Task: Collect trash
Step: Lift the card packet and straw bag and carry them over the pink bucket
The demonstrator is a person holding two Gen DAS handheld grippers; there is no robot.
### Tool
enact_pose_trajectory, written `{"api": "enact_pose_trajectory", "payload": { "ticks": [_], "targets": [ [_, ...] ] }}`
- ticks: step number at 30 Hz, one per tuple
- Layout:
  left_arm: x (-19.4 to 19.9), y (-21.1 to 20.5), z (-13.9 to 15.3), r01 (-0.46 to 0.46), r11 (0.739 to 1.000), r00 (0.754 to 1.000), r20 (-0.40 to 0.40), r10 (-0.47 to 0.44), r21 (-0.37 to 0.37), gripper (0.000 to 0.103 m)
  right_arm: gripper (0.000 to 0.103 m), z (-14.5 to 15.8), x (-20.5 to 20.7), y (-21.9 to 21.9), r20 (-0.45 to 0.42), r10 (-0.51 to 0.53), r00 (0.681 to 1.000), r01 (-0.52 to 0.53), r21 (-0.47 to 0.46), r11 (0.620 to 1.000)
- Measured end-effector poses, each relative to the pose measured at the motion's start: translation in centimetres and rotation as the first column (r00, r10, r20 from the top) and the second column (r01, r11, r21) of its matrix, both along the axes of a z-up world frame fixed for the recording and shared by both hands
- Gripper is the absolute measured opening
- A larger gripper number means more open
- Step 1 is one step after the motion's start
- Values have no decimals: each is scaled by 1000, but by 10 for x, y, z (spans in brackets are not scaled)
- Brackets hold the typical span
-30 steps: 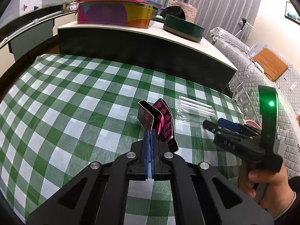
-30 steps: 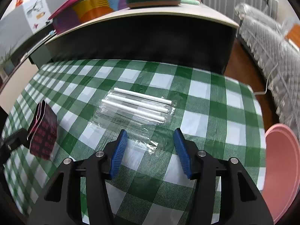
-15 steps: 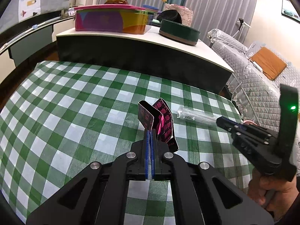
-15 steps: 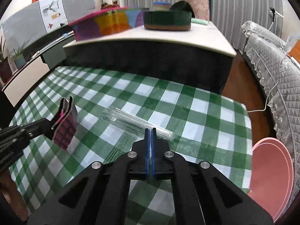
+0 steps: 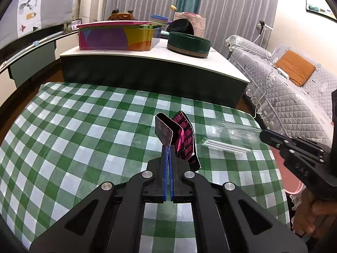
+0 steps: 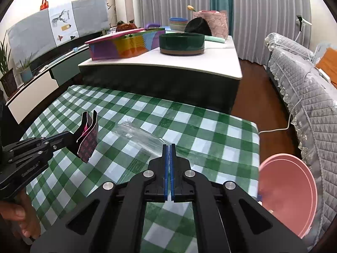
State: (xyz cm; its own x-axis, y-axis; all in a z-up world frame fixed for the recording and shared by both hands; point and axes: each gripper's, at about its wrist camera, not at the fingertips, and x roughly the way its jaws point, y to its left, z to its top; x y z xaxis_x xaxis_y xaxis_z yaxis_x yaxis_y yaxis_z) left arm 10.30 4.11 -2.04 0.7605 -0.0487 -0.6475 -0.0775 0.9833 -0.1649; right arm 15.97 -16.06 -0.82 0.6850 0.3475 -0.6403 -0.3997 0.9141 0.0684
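Note:
My left gripper (image 5: 168, 147) is shut on a folded black wrapper with pink print (image 5: 179, 135), held up over the green checked tablecloth (image 5: 84, 139). The same wrapper (image 6: 88, 141) shows at the left of the right wrist view, in the left gripper (image 6: 72, 139). My right gripper (image 6: 169, 146) is shut on a clear plastic bag of white straws (image 6: 139, 137), lifted off the cloth. In the left wrist view the bag of straws (image 5: 227, 141) hangs from the right gripper (image 5: 262, 133) at the right.
A pink basin (image 6: 288, 191) stands on the floor off the table's right edge. Behind the table is a low cabinet (image 6: 168, 63) with a colourful box (image 6: 124, 46) and a green round tin (image 6: 182, 43). A quilted grey sofa (image 6: 305, 92) lies right.
The right gripper shut on the bag of straws and lifted it off the cloth. The left gripper rose slightly with the wrapper still in it.

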Motion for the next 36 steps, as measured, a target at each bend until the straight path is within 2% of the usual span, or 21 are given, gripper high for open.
{"api": "enact_pose_trajectory", "payload": {
  "ticks": [21, 32, 36],
  "targets": [
    [-14, -56, 15, 103, 994, 994, 40, -104, 41, 1, 1, 29, -33, -95, 41, -160, 986, 157, 69, 985],
    [-10, -93, 29, 217, 976, 974, 63, -219, 33, 1, 1, 43, -31, -156, 43, -321, 946, 315, 108, 943],
    [0, -102, 34, 241, 970, 969, 55, -241, 1, 1, 1, 49, -31, -174, 60, -370, 927, 364, 99, 926]
  ]
}}
